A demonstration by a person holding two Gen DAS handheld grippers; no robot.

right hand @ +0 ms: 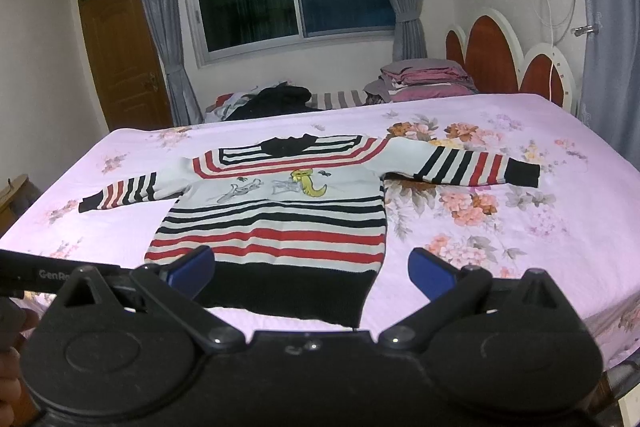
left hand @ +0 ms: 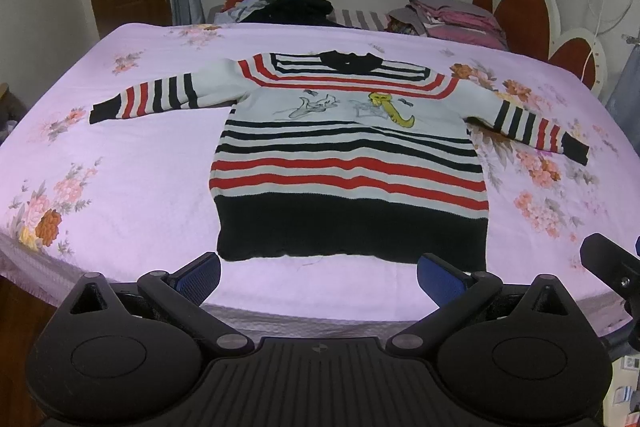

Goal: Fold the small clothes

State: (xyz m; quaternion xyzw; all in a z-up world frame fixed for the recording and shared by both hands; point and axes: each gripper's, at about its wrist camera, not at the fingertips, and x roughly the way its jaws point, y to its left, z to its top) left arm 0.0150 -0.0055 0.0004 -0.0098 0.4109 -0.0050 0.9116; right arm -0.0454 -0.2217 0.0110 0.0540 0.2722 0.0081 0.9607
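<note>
A small striped sweater (left hand: pixel 348 163), white with red and black bands, a black hem and a cartoon print, lies flat and face up on the bed, both sleeves spread out. It also shows in the right wrist view (right hand: pixel 276 223). My left gripper (left hand: pixel 319 277) is open and empty, held just short of the black hem. My right gripper (right hand: pixel 312 269) is open and empty above the hem's right part. The right gripper's edge shows at the far right of the left wrist view (left hand: pixel 612 263).
The bed has a pink floral sheet (left hand: pixel 132 163). A pile of dark clothes (left hand: pixel 296 5) and folded pink and grey bedding (left hand: pixel 452 19) lie at the far side. A red and white headboard (left hand: pixel 528 11) stands at the right. A window and a wooden door are behind.
</note>
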